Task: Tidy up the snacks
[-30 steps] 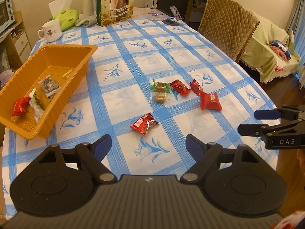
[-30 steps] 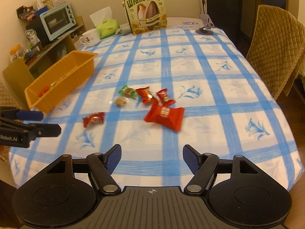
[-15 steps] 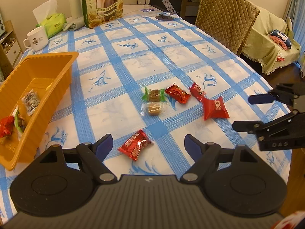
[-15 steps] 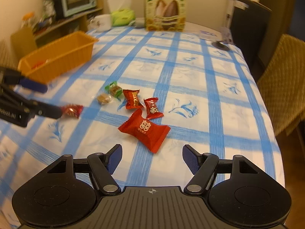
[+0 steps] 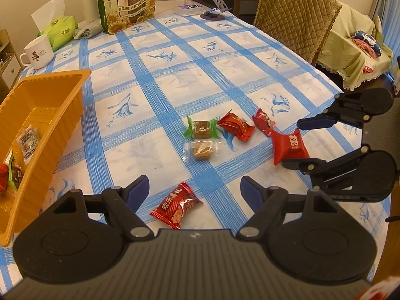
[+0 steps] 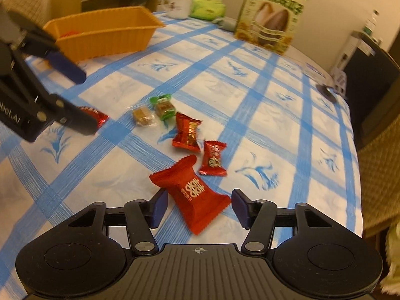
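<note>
A small red candy (image 5: 176,205) lies on the blue-checked tablecloth between the fingers of my left gripper (image 5: 195,190). Those jaws are closing and the pads are clear of it. A large red pouch (image 6: 195,195) lies between the fingers of my right gripper (image 6: 197,207). Its jaws are closing too, with gaps left on both sides. A green-wrapped sweet (image 5: 200,130), a clear-wrapped one (image 5: 201,150) and two more red candies (image 5: 236,127) lie mid-table. The orange basket (image 5: 50,95) at the left holds a few snacks.
A big sunflower-seed bag (image 5: 126,0), a tissue pack (image 5: 60,28) and a white mug (image 5: 37,52) stand at the far end. A quilted chair (image 5: 295,17) is beyond the table's right edge. The left gripper (image 6: 83,101) hovers at the left of the right wrist view.
Both grippers have come down toward the table. The left one closed in on the small red candy. The right one rolled, moved over the red pouch and narrowed its jaws.
</note>
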{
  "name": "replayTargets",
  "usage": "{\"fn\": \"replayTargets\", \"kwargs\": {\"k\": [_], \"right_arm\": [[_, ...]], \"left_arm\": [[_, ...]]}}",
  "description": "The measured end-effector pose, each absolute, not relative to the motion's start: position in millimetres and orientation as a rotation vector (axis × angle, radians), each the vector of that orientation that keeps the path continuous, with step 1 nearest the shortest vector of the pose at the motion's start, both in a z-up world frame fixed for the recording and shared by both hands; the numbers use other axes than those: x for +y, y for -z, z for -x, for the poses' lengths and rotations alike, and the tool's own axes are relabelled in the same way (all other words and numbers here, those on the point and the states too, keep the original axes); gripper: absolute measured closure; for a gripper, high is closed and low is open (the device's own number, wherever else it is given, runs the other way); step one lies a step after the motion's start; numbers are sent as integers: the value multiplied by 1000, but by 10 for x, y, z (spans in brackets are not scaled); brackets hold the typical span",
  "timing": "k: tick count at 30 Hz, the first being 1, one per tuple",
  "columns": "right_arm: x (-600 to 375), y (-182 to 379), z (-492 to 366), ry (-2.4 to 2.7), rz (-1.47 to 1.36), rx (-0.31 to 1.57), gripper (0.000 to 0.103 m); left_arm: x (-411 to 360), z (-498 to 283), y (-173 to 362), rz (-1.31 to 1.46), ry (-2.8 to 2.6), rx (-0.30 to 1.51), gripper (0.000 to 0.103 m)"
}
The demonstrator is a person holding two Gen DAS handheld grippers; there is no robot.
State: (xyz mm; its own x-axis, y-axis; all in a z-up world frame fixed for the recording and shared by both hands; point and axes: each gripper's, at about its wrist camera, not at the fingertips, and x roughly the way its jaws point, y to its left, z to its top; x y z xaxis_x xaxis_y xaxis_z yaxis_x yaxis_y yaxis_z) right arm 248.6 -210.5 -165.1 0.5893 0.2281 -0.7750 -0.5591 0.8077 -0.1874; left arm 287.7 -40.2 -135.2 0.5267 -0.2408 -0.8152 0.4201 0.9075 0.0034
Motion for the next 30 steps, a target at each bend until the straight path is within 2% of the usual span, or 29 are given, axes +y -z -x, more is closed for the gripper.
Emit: {"fn": "replayTargets", "kwargs": {"k": [4, 21, 23, 24, 30], "right_arm": [[-2039, 1708, -2539, -502, 487, 809, 54], [-1855, 1688, -2697, -587, 523, 841, 55], [-1868, 1692, -2720, -587, 499, 853, 63], [-1880, 1691, -2735, -596, 476, 864, 73], [-1941, 1645, -2734, -555, 377, 896, 77]], "left_arm": [[-391, -2927, 1390, -219, 406, 947, 26], [-416, -3074, 1471, -245, 451, 960, 32], [-414, -3093, 1484, -245, 453, 964, 33], [-414, -3102, 1489, -245, 454, 965, 33], [-448, -3176, 1523, -259, 475, 962, 36]]}}
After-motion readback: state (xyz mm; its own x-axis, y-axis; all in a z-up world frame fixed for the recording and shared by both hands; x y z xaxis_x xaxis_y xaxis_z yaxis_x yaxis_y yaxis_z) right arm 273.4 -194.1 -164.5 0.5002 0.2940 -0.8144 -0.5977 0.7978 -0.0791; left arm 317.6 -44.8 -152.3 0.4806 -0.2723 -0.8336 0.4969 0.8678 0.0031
